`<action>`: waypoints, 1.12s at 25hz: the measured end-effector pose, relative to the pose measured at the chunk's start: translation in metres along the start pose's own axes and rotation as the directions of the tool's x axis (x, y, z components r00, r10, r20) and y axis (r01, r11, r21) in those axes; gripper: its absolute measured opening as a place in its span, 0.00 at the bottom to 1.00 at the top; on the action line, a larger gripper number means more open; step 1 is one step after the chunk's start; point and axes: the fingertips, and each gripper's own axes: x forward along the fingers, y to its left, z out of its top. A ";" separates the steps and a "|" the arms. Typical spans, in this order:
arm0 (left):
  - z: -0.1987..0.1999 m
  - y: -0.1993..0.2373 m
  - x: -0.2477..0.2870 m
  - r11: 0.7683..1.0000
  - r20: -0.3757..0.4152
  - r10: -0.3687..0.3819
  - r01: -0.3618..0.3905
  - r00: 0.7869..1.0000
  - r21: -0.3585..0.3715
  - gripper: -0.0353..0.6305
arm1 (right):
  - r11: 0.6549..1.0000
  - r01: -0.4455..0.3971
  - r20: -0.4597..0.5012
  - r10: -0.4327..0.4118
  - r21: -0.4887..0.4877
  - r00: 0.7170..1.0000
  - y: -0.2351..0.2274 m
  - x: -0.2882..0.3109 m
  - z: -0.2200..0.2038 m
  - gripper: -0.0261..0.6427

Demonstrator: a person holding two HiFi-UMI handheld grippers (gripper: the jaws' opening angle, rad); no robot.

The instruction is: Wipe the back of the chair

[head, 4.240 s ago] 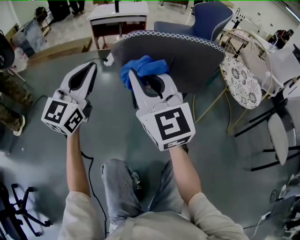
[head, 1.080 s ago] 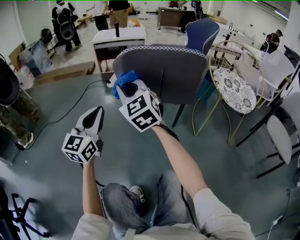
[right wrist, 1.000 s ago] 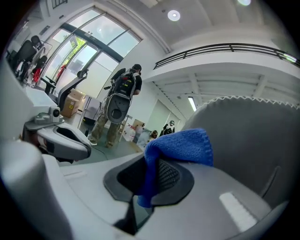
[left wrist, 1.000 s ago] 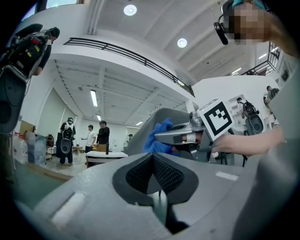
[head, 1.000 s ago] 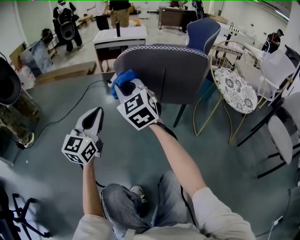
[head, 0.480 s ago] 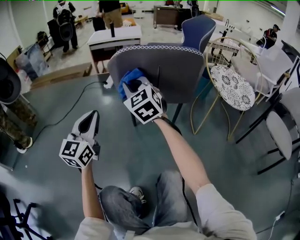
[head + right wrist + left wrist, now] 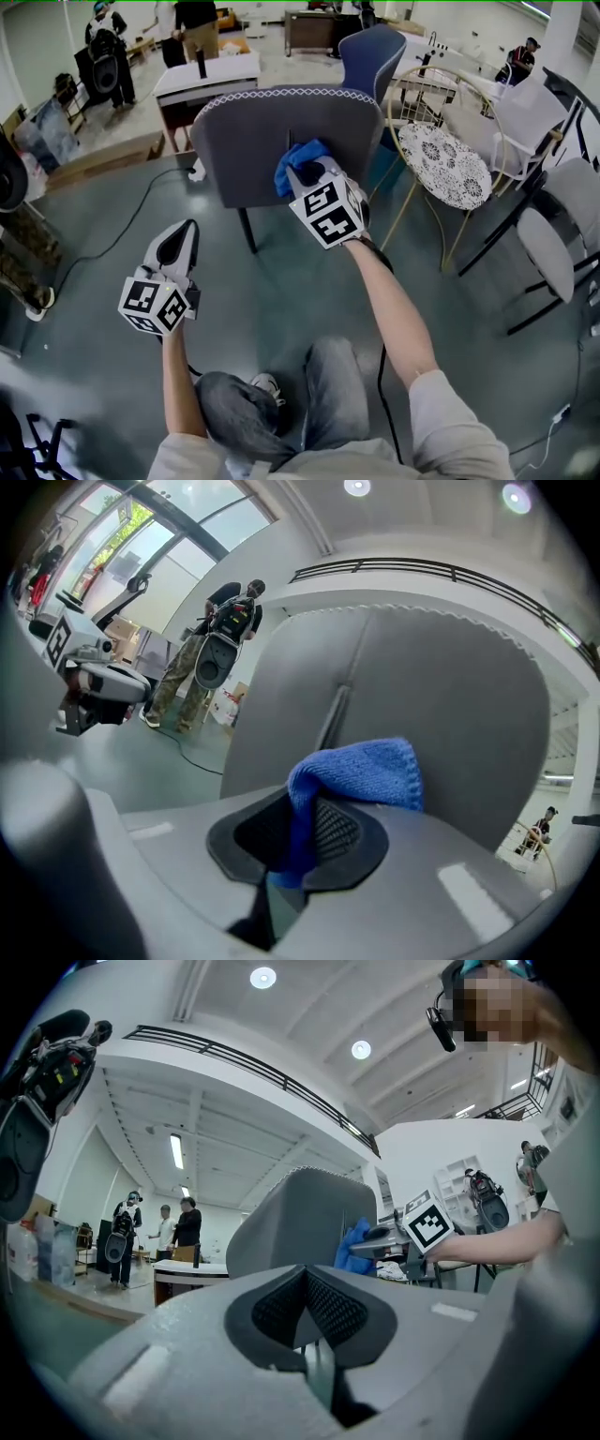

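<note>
- Nearest me, my knees [image 7: 281, 403] in grey trousers, over a grey-green floor [image 7: 281, 281].
- My left gripper [image 7: 180, 234] hangs low on the left, well apart from the chair; in the left gripper view its jaws are closed together with nothing between them [image 7: 305, 1288]; it points towards the chair's back.
- My right arm [image 7: 394, 309] is stretched forward; the right gripper [image 7: 309, 173] is up against the chair, with its marker cube turned to the camera.
- In the right gripper view the right jaws [image 7: 291, 841] are clamped on a blue cloth [image 7: 361, 766]; one fold runs down between the pads and the rest bunches above and ahead of the tips.
- From the head view the cloth [image 7: 298, 157] lies on the lower part of the back, just right of the upright seam; it looks to be touching the fabric; the left gripper view shows it [image 7: 354, 1246] against the back's right edge.
- The chair [image 7: 253, 141] is grey and padded, with white scalloped trim along its top; its back faces me [image 7: 441, 686]; dark legs show below.
- A black cable [image 7: 122, 239] runs over the floor to the left of it.
- Just right of the chair stands a gold wire chair [image 7: 441, 164] with a patterned round seat.
- Behind the chair, a white table [image 7: 206, 75] and a blue chair [image 7: 370, 52].
- Farthest off, people [image 7: 192, 19] stand at the rear of the room.
</note>
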 end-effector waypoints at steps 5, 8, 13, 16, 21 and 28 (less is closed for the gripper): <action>0.004 -0.010 0.008 1.000 0.004 -0.022 0.022 1.000 -0.001 0.06 | 0.995 0.092 -0.062 -0.090 0.026 0.994 -0.053 -0.034 -0.039 0.09; 0.004 -0.014 0.011 1.000 0.007 -0.031 0.031 1.000 -0.002 0.06 | 0.988 0.144 -0.105 -0.138 0.049 0.985 -0.081 -0.052 -0.063 0.09; 0.001 -0.020 0.013 0.999 0.009 -0.039 0.039 0.999 -0.008 0.06 | 0.979 0.198 -0.160 -0.189 0.040 0.969 -0.109 -0.073 -0.090 0.09; 0.000 -0.019 0.013 0.999 0.008 -0.038 0.038 0.999 -0.011 0.06 | 0.978 0.208 -0.155 -0.201 0.033 0.967 -0.106 -0.079 -0.094 0.09; 0.001 -0.013 0.012 1.000 0.006 -0.020 0.020 1.000 -0.005 0.06 | 0.988 0.151 -0.103 -0.149 0.016 0.984 -0.065 -0.071 -0.075 0.09; 0.002 0.003 -0.003 0.999 -0.006 0.045 -0.045 0.999 0.006 0.06 | 0.999 -0.023 0.006 0.023 0.037 1.000 0.041 -0.013 -0.030 0.09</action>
